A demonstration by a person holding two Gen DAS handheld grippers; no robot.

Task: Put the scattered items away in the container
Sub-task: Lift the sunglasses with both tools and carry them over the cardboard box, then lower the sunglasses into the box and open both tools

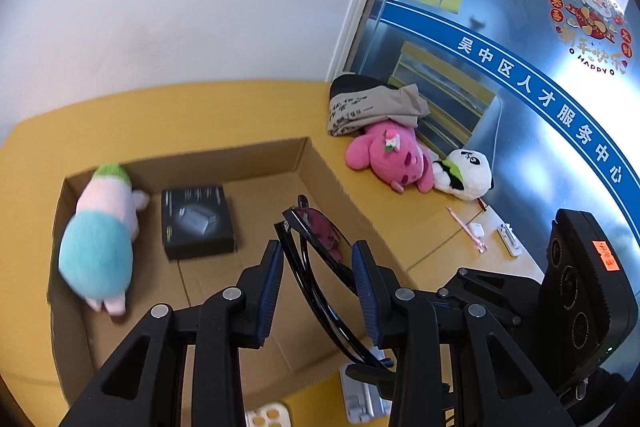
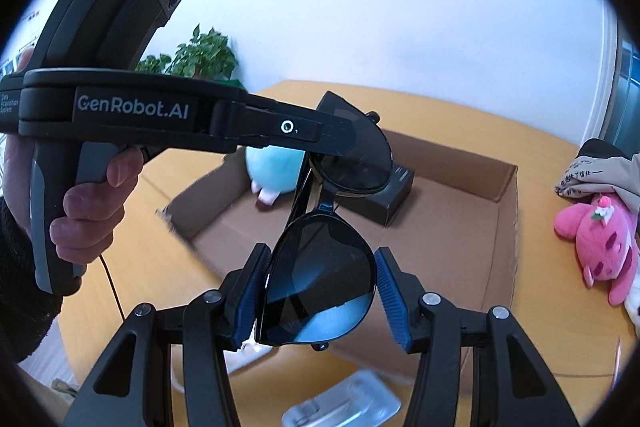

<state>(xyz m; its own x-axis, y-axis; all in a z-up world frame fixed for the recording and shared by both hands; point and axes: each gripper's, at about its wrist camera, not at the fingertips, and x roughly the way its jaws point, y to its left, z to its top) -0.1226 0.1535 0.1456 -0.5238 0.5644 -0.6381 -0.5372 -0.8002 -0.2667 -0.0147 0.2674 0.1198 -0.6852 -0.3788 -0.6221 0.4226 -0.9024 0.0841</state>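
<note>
Both tools pinch the black sunglasses point(image 2: 320, 283) above the cardboard box point(image 1: 320, 163): the right tool point(image 2: 320, 291) grips one lens, the left tool point(image 1: 318, 283) the other. In the box, at ten o'clock, lie a pastel plush point(image 1: 100, 239) and a black case point(image 1: 196, 223). At two o'clock on the tabletop point(image 1: 180, 115), a pink plush point(image 1: 394, 157) touches a panda plush point(image 1: 466, 175).

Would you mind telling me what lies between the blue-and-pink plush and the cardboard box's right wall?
In the left wrist view, a black box lies on the cardboard box floor beside the plush; bare cardboard follows.
</note>
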